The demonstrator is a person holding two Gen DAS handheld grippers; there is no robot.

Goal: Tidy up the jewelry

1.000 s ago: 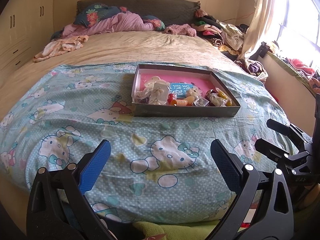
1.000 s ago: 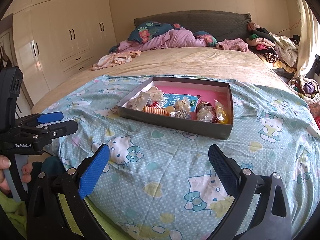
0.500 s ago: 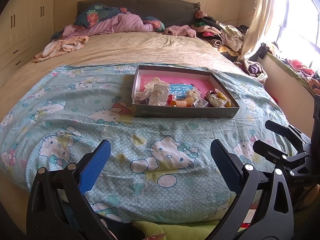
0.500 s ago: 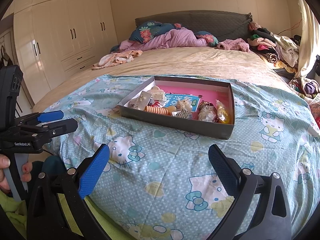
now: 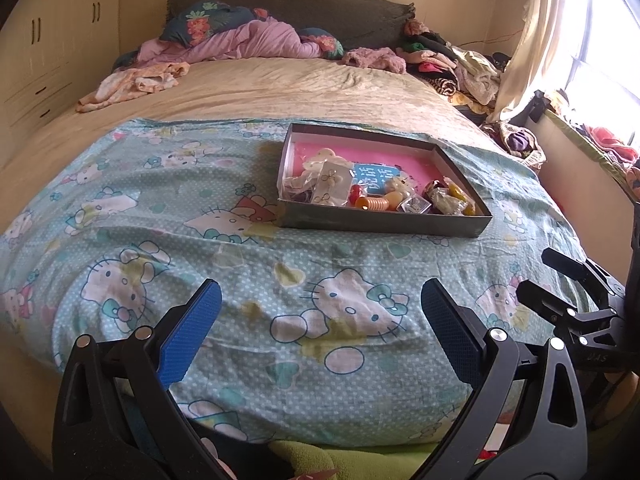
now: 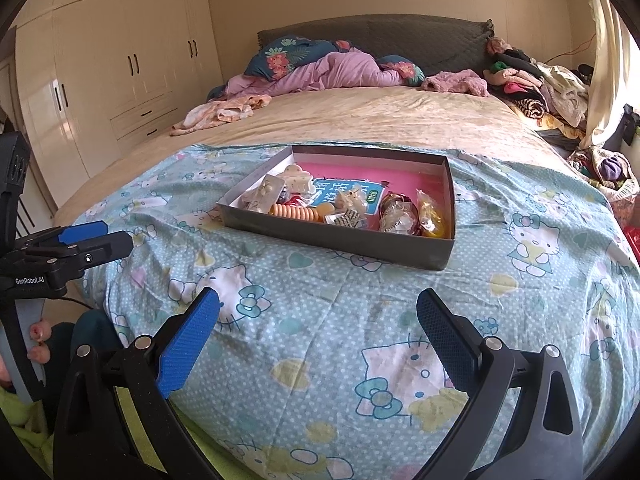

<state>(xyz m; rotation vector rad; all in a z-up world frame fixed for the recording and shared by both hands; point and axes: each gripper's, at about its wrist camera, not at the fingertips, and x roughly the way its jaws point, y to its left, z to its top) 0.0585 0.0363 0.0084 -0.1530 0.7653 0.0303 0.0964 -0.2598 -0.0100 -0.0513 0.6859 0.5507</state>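
A shallow grey box [image 5: 380,226] [image 6: 344,242] with a pink floor lies on the cartoon-cat blanket. Its near half holds several jewelry pieces: an orange ribbed bangle [image 5: 374,203] [image 6: 294,213], small packets with earrings [image 5: 330,184] [image 6: 268,194], a blue card [image 5: 378,174] [image 6: 346,196] and yellow beads [image 5: 460,196] [image 6: 432,216]. My left gripper [image 5: 320,320] hangs open over the blanket's near edge, well short of the box. Over the near blanket my right gripper [image 6: 318,324] is open too, nothing between its fingers. Each gripper shows at the side of the other's view.
Crumpled purple bedding and pillows [image 6: 336,68] lie at the headboard, a peach cloth [image 6: 220,114] at the far left. A clothes pile [image 5: 452,64] sits at the far right by the curtain [image 5: 528,40]. Wardrobe doors [image 6: 120,64] line the left wall. A hand [image 6: 38,340] holds the left gripper.
Both views have shifted only slightly; the box sits a touch lower in the left wrist view. Both grippers stay open and nothing in the box has moved.
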